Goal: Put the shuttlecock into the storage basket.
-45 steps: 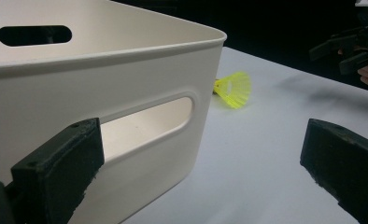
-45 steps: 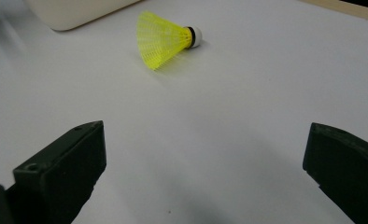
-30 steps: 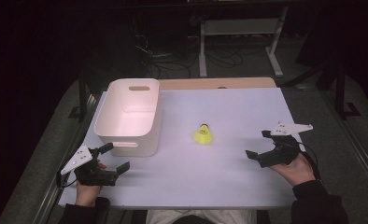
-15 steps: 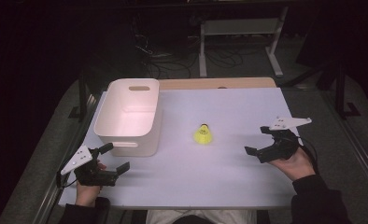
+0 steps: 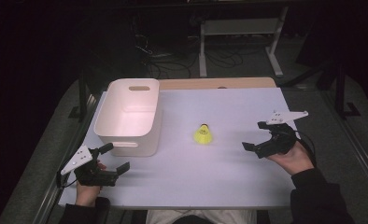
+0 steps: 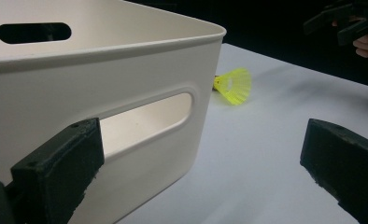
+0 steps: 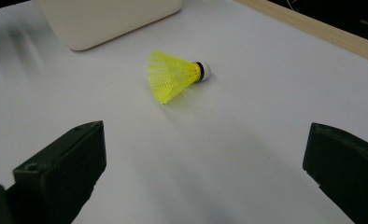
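Now the right gripper (image 5: 262, 136) has edged inward from the table's (image 5: 229, 177) right edge toward the shuttlecock (image 5: 203, 135), jaws spread, empty. Left gripper (image 5: 111, 157), also spread, stays by the bin (image 5: 126, 140). Shuttlecock lies mid-table; pickup looks imminent.

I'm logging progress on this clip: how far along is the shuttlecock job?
Nothing looks done yet: the yellow shuttlecock lies on its side on the table, outside the white bin. In hand: the right gripper is open and aimed at it, not touching. The left gripper waits open by the bin. Grasping and moving remain.
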`<state>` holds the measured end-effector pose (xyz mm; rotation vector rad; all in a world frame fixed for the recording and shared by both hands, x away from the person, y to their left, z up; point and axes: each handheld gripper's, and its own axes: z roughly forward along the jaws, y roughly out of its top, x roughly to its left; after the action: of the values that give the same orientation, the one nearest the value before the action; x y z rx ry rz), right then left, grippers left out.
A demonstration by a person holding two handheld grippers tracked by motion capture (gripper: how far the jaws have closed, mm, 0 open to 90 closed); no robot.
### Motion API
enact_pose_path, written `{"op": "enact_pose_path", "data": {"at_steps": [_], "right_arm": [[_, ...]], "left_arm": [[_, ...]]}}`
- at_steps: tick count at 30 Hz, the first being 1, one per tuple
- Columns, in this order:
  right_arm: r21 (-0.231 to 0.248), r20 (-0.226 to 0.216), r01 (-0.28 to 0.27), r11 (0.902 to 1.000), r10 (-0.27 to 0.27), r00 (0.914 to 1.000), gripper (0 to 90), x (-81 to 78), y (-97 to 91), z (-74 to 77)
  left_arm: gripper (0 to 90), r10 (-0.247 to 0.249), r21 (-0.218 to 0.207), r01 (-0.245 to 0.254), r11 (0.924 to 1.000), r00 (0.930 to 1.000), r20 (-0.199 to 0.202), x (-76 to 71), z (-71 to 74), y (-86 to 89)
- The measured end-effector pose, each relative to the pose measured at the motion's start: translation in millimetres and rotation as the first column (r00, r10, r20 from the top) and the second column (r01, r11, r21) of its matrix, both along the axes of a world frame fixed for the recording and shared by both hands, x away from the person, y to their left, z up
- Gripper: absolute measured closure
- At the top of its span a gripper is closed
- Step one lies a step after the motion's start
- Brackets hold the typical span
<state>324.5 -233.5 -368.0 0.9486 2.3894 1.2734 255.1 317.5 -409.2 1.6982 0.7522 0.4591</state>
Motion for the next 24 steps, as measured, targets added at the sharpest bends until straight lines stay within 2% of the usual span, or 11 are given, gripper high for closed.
{"op": "enact_pose_path", "data": {"at_steps": [24], "right_arm": [[-0.057, -0.009, -0.063, 0.9964, 0.063, 0.9980, 0.0, 18.3, 22.9, 15.4]], "left_arm": [[0.0, -0.004, 0.001, 0.004, 1.0000, 1.0000, -0.003, 0.1, -0.2, -0.4]]}}
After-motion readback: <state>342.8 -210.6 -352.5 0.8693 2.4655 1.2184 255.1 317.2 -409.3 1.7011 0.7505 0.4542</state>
